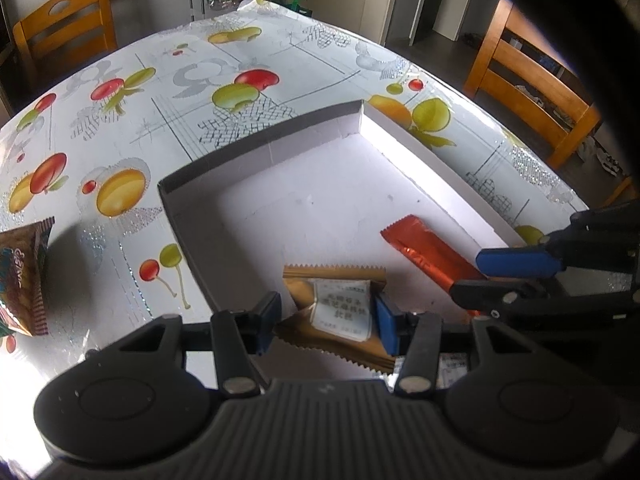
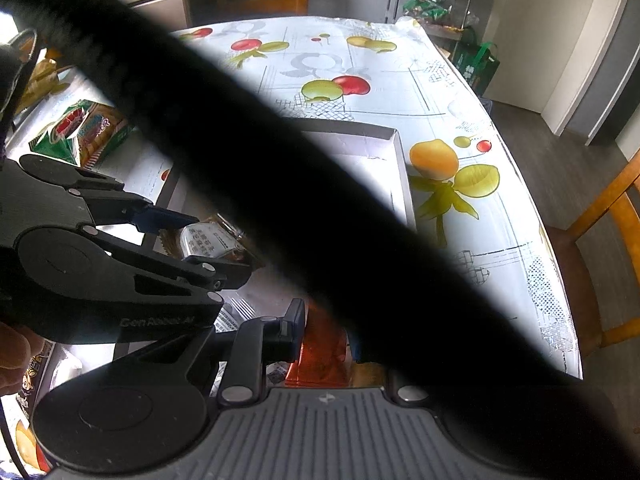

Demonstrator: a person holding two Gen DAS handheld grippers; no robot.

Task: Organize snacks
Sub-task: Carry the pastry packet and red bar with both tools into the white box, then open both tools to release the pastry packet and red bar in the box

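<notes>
A shallow white cardboard box (image 1: 280,152) lies on the fruit-print tablecloth. My left gripper (image 1: 328,322) is shut on a gold snack packet (image 1: 340,312) with a white label, low over the box floor. My right gripper (image 2: 326,332) is shut on an orange-red snack bar (image 2: 320,356), which lies slanted in the box in the left wrist view (image 1: 424,252). The right gripper also shows in the left wrist view (image 1: 476,276) at the right. The left gripper shows in the right wrist view (image 2: 192,240) at the left, holding the gold packet (image 2: 212,240). A black cable hides much of the right wrist view.
A brown and green snack bag (image 1: 24,276) lies on the table left of the box, also seen in the right wrist view (image 2: 88,132). More packets (image 2: 28,380) lie at the near left. Wooden chairs (image 1: 532,92) stand around the table. The box's far corner (image 1: 362,108) is near the table's middle.
</notes>
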